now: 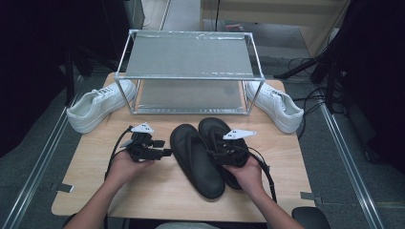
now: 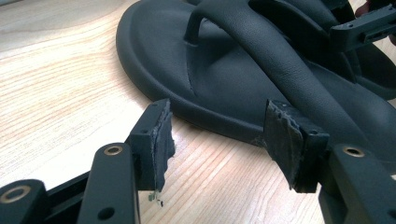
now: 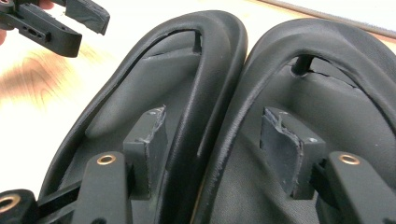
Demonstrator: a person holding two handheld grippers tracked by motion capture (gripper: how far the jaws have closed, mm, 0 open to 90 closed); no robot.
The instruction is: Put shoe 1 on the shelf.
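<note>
While both of our grippers sit over the table (image 1: 157,191) with nothing in them, the work looks barely begun. We judge the job to be putting shoes onto the rack (image 1: 188,76) at twelve o'clock, and both its shelves are bare.

The pair of black sandals (image 1: 207,155) lies side by side at the middle of the table, touching along their inner edges. One white sneaker (image 1: 98,105) rests at ten o'clock beside the rack, the other white sneaker (image 1: 275,106) at two o'clock.

Our left gripper (image 1: 167,152) has its jaws wide, just beside the nine o'clock edge of the left sandal (image 2: 224,88); in the left gripper view the pads (image 2: 161,140) frame the sole's rim without pressing on it. Our right gripper (image 1: 216,153) hangs over the right sandal (image 3: 327,107), jaws wide and straddling the seam where the two sandals meet; nothing is pinched.

So nothing is lifted yet. Left to do, as we read it: grip the sandals, carry them to a shelf, then perhaps the sneakers.
</note>
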